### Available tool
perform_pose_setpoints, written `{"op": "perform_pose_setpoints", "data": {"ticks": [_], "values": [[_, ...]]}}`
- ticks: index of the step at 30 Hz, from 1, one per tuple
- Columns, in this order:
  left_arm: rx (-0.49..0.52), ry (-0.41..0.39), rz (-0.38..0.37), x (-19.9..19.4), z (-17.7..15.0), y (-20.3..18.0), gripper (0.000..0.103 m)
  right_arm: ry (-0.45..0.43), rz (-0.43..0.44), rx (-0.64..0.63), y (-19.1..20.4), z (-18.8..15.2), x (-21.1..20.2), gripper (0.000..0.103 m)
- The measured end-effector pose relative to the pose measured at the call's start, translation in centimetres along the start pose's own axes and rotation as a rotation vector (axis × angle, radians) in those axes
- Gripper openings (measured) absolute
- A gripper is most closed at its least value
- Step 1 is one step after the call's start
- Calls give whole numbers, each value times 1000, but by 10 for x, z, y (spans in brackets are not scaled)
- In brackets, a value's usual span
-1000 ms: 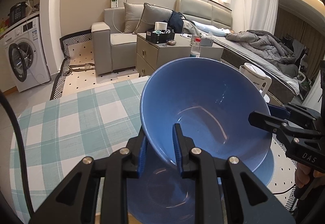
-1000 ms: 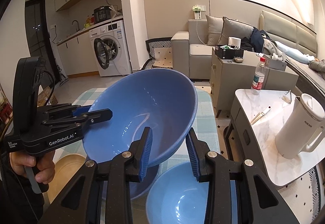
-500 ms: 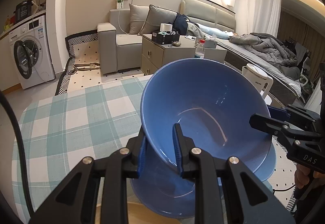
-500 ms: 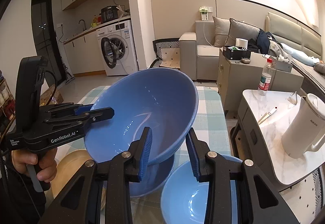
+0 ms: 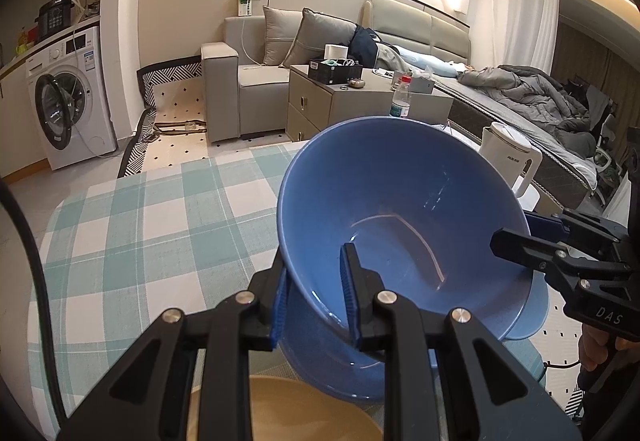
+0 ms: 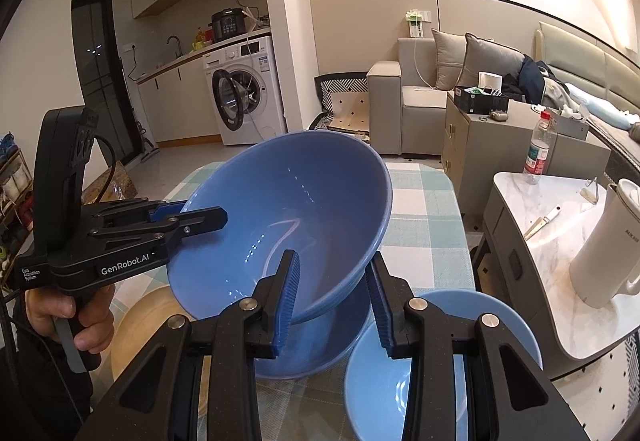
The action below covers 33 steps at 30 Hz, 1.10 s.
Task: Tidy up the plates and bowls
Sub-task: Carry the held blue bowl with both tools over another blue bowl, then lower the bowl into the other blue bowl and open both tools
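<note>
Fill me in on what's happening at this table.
A person is sorting dishes with a handheld tool in each hand. The left tool and the right tool each clamp opposite sides of the rim of one big blue bowl, holding it tilted just above a second blue bowl on the checked tablecloth. A light blue plate and a wooden plate lie beside them.

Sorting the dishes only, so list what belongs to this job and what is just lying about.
Job: big blue bowl in both grippers, left, right; second blue bowl beneath; light blue bowl; tan plate.

Lying about: kettle; water bottle.
</note>
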State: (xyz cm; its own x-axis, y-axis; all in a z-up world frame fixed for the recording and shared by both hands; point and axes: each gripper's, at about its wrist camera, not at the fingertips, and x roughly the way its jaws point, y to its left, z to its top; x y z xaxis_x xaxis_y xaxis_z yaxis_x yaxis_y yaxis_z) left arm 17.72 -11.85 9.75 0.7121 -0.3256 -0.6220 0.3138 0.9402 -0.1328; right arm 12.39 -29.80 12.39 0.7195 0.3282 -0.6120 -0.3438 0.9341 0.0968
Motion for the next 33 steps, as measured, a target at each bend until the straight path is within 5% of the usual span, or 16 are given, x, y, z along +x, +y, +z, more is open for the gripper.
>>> {"op": "perform_pose_setpoints", "data": {"ticks": [23, 33], "values": [[1, 53, 25, 11, -21, 8, 22, 59, 29, 65, 7, -40, 21, 36], [18, 75, 28, 19, -30, 2, 23, 12, 21, 148, 5, -50, 15, 37]]}}
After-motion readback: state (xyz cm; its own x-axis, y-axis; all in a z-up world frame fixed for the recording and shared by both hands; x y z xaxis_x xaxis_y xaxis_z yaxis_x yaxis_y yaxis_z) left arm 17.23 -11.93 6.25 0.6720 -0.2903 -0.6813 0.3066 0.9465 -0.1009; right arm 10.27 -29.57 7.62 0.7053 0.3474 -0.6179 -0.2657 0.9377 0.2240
